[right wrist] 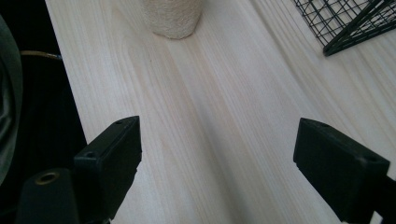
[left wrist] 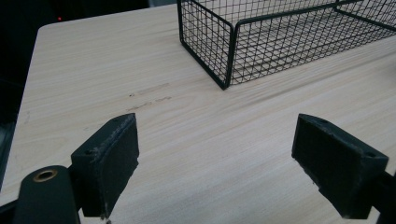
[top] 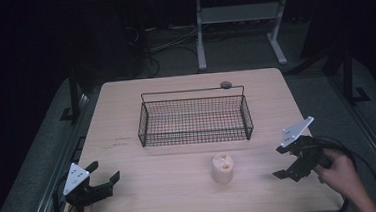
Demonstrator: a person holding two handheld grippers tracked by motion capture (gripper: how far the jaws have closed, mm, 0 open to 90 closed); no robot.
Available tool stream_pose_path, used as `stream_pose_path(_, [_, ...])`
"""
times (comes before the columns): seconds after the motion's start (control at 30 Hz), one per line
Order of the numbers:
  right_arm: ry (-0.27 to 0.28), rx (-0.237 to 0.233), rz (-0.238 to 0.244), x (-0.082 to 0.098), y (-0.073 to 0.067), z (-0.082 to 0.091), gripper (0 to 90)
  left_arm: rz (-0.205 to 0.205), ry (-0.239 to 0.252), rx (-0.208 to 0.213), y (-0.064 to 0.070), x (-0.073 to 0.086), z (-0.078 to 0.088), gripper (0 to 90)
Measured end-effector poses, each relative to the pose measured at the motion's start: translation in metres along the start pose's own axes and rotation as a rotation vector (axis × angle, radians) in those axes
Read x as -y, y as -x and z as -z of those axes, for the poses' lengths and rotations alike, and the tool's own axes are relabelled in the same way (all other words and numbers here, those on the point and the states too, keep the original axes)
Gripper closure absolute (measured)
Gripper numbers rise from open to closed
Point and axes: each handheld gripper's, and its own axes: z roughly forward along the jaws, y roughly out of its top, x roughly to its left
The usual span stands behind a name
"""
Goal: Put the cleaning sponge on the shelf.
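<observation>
Both the left gripper point(top: 104, 173) and right gripper point(top: 281, 162) are held with jaws spread wide and empty; the pale cylinder point(top: 223, 168) stands between them, near the wire basket point(top: 196, 135).

One wire basket point(top: 195, 116), black mesh, on counter point(top: 126, 115). One pale cylindrical object point(top: 223, 168), standing just in front of basket, nearer person. One small dark round item point(top: 225, 85) at basket's far rim. Two hand-held grippers: left hand-held gripper point(top: 102, 175) front-left of basket, right hand-held gripper point(top: 281, 162) front-right of basket. Each carries two black jaws, set wide apart.
</observation>
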Motion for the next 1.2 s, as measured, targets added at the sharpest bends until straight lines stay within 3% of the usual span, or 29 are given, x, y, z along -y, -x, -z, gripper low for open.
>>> stream_pose_path(0.57, [-0.015, 0.011, 0.032, -0.032, -0.012, -0.007, 14.6, 0.0, 0.005, 0.003, -0.001, 0.0, 0.001, 14.1])
stream_pose_path(1.2, [-0.043, -0.017, 0.087, -0.064, -0.027, -0.028, 14.4, 0.0, 0.006, 0.001, -0.002, 0.0, 0.001, 14.1])
